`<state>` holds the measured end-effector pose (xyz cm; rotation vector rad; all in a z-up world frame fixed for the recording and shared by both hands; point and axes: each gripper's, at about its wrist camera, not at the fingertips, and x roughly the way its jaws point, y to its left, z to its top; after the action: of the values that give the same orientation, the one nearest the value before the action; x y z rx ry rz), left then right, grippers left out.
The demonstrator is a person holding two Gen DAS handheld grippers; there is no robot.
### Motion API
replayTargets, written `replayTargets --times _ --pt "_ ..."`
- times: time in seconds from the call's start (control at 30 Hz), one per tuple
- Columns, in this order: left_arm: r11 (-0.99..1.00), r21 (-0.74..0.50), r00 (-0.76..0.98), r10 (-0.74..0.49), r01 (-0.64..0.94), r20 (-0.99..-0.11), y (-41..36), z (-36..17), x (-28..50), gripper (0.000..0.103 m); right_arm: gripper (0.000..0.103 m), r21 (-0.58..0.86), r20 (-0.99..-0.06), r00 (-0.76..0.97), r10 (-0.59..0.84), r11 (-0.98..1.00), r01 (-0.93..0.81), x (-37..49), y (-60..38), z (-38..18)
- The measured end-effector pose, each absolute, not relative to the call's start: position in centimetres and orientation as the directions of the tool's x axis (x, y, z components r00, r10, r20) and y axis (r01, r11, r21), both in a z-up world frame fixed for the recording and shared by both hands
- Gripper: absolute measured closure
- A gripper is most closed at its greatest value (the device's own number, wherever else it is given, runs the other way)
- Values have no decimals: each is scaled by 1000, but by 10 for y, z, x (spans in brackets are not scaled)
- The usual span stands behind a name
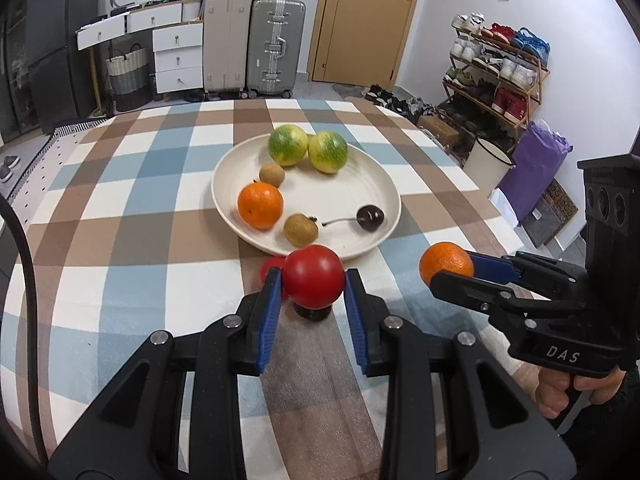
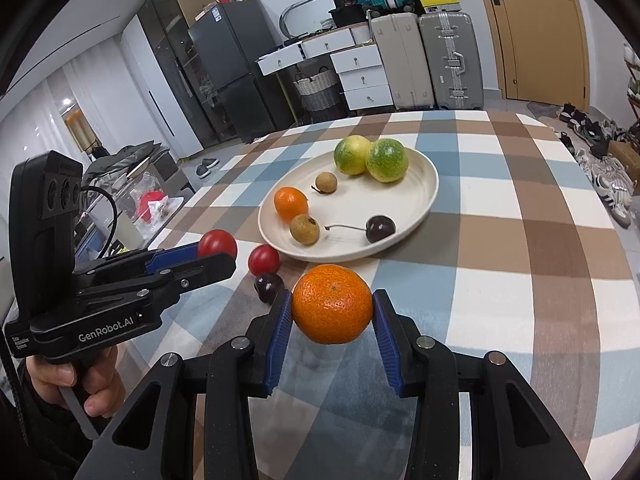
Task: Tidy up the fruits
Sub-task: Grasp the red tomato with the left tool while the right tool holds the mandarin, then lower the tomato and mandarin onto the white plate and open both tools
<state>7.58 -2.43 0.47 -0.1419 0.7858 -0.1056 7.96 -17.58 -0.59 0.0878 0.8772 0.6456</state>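
Tomato (image 1: 314,282) in left gripper (image 1: 312,284)

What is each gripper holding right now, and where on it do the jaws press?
The left gripper holds a red tomato by its sides; the right gripper holds an orange by its sides.

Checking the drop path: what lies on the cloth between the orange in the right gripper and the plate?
In the right wrist view, between the held orange and the plate lies only bare checked cloth; a red tomato and dark cherry sit off to its left.
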Motion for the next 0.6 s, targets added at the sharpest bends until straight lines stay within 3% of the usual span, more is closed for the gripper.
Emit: replayTargets --times 0.6 --pt "987 -158 732 -112 6 -672 -13 15 121 75 62 321 -662 477 579 793 -517 130 -160 13"
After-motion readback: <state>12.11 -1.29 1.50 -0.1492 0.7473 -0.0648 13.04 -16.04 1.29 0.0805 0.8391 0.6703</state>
